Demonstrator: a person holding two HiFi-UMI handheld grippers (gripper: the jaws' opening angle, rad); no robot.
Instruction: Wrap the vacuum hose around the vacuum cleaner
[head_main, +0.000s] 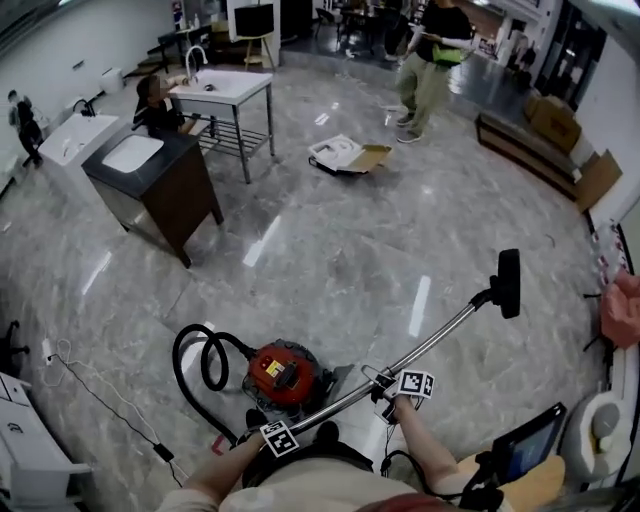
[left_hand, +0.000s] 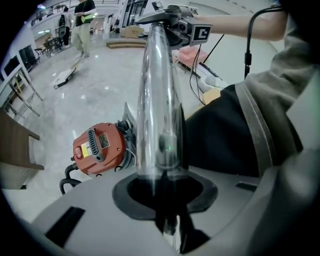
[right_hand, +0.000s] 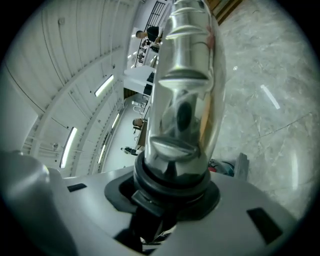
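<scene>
The red vacuum cleaner (head_main: 285, 373) stands on the marble floor just ahead of me. Its black hose (head_main: 195, 360) loops out to the left. The metal wand (head_main: 430, 345) slants up to the right and ends in a black nozzle (head_main: 508, 283). My left gripper (head_main: 297, 427) grips the wand's lower end, and my right gripper (head_main: 388, 386) grips it higher up. In the left gripper view the wand (left_hand: 160, 100) rises out of the left gripper (left_hand: 162, 187), past the vacuum cleaner (left_hand: 97, 147), to the right gripper (left_hand: 185, 27). In the right gripper view the wand (right_hand: 187, 85) fills the right gripper (right_hand: 172, 192).
A dark cabinet with a sink (head_main: 160, 185) and a white sink table (head_main: 225, 90) stand at the far left. An open cardboard box (head_main: 345, 155) lies on the floor beyond. A person (head_main: 430, 60) walks at the back. A cable (head_main: 100, 400) trails at the left; a screen (head_main: 525, 450) stands at the lower right.
</scene>
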